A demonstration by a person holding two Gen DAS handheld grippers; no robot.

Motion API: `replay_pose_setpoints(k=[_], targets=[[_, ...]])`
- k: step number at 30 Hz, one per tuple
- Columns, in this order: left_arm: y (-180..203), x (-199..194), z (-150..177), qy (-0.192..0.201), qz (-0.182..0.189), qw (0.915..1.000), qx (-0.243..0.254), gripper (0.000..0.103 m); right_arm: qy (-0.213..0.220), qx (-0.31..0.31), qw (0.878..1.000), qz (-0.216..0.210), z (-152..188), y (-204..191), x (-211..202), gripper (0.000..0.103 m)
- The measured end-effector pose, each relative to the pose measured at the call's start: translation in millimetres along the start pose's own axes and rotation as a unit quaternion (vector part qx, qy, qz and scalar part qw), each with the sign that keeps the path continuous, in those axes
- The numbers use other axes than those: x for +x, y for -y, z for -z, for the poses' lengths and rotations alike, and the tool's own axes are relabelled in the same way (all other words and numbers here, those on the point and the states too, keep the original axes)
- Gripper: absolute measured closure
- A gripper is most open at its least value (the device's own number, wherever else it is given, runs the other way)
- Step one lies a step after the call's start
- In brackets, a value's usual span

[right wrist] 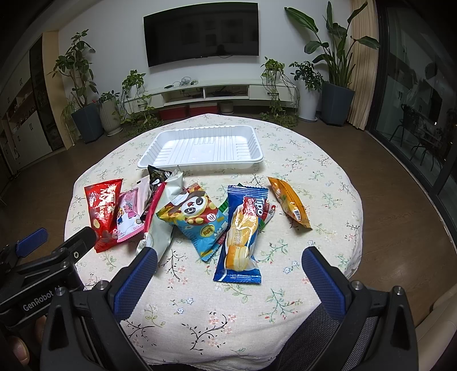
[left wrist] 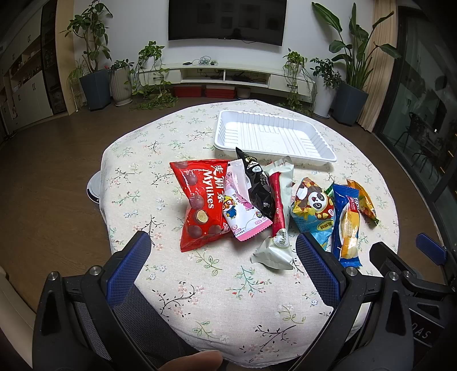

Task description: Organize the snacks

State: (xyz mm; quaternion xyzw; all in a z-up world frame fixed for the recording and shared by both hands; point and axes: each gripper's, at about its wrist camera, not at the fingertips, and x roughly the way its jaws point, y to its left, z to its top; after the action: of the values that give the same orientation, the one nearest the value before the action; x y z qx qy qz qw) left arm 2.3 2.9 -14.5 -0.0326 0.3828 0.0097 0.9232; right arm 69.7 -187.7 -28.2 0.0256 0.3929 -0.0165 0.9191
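You held both grippers low over the near edge of a round table (left wrist: 137, 159) draped in a floral cloth, each pointed forward at a row of snack packets. Your left gripper (left wrist: 222, 251) had its jaws spread wide with nothing between them; its blue-padded fingers (left wrist: 128, 271) framed the near ends of the red Mylikes bag (left wrist: 201, 205) and the pale green-and-red wrapper (left wrist: 278, 217) without touching either. Your right gripper (right wrist: 228, 262) sat just beside it, level and equally wide open, gripping nothing, its fingers (right wrist: 322, 282) flanking the near end of the blue Tipo packet (right wrist: 242, 237).

The snacks lay in a loose line across the middle of the table: the red bag at far left, then a pink cartoon pouch (left wrist: 242, 211), a black packet (left wrist: 257, 188) overlapping it, the pale wrapper, a panda-printed bag (left wrist: 312, 208), the blue packet resting partly on that bag, and an orange packet (right wrist: 288, 202) apart at far right. Behind them stood a white plastic tray (left wrist: 225, 131), holding no snacks, its near rim touching the black packet's tip. A wall-mounted television (left wrist: 227, 21) and potted plants (left wrist: 94, 57) filled the room beyond.
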Motion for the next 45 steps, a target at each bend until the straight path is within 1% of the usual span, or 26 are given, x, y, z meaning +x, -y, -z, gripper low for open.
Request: replay_pose_setpoints(k=[26, 28, 30, 33, 35, 37, 38, 40, 41, 44, 45], targets=[[0, 0, 0, -0.001, 0.001, 1.0, -0.001, 0.0, -0.001, 0.0, 1.0, 0.0, -1, 0, 0, 0.0], [-1, 2, 2, -0.002, 0.009, 0.9999, -0.006, 0.0, -0.002, 0.0, 1.0, -0.001, 1, 0, 0, 0.0], [-4, 4, 5, -0.004, 0.028, 0.9995, -0.017, 0.0, -0.002, 0.0, 1.0, -0.002, 1, 0, 1, 0.0], [-8, 10, 10, -0.01, 0.075, 0.997, -0.013, 0.0, -0.002, 0.004, 1.0, -0.004, 3, 2, 1, 0.0], [-9, 12, 14, -0.01, 0.079, 0.9968, 0.001, 0.0, 0.001, 0.011, 1.0, -0.009, 4, 7, 1, 0.0], [-11, 13, 22, -0.004, 0.067, 0.9977, 0.011, 0.0, 0.005, 0.02, 1.0, -0.019, 5, 12, 0, 0.0], [-12, 14, 28, -0.009, 0.065, 0.9976, 0.02, 0.0, 0.009, 0.025, 0.999, -0.023, 4, 15, 0, 0.0], [-14, 22, 32, -0.046, 0.062, 0.9961, 0.042, 0.0, 0.021, 0.039, 0.998, -0.033, 1, 22, -2, 0.0], [-16, 26, 37, -0.059, 0.059, 0.9956, 0.043, 0.0, 0.028, 0.048, 0.998, -0.04, 1, 26, -3, 0.0], [-32, 31, 43, -0.07, 0.062, 0.9955, 0.016, 0.0, 0.038, 0.081, 0.993, -0.079, 0, 38, -2, 0.0], [-37, 37, 41, -0.083, 0.046, 0.9954, 0.011, 0.0, 0.033, 0.087, 0.992, -0.085, 1, 41, 0, 0.0]])
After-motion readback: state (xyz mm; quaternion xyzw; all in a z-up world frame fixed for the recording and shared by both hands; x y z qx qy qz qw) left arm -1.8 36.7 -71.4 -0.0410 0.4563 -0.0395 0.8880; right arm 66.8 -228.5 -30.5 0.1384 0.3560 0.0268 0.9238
